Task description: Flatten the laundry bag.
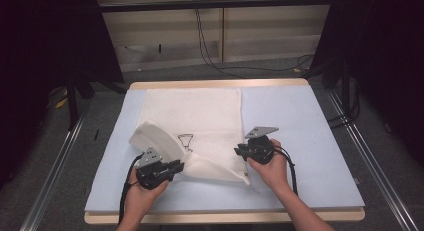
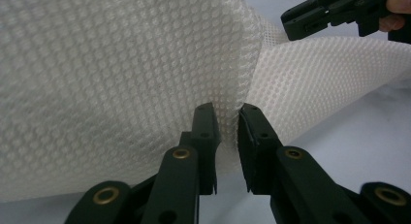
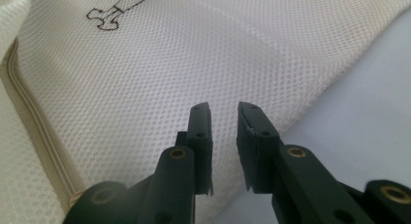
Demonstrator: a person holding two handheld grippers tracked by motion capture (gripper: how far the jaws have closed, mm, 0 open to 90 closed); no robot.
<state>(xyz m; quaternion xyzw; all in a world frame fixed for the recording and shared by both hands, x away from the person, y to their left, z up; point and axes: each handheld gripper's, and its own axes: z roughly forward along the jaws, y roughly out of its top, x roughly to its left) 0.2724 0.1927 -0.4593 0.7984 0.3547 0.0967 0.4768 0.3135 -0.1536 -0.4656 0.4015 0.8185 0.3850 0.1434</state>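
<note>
One white mesh bag (image 1: 200, 126) lies across the middle of one blue-topped table (image 1: 310, 141), its lower left corner folded up and over. Two grippers work it. The left gripper (image 1: 176, 166), at lower left, has a fold of mesh between slightly parted jaws, released. The right gripper (image 1: 238, 151), at centre right, hovers over the bag's edge, jaws parted, holding nothing.

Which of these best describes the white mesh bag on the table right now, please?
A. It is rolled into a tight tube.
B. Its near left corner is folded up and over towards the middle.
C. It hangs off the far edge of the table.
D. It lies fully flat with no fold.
B: in the high view the white mesh bag has its near left part curled over by the left gripper, while the rest lies flat on the blue mat.
</note>
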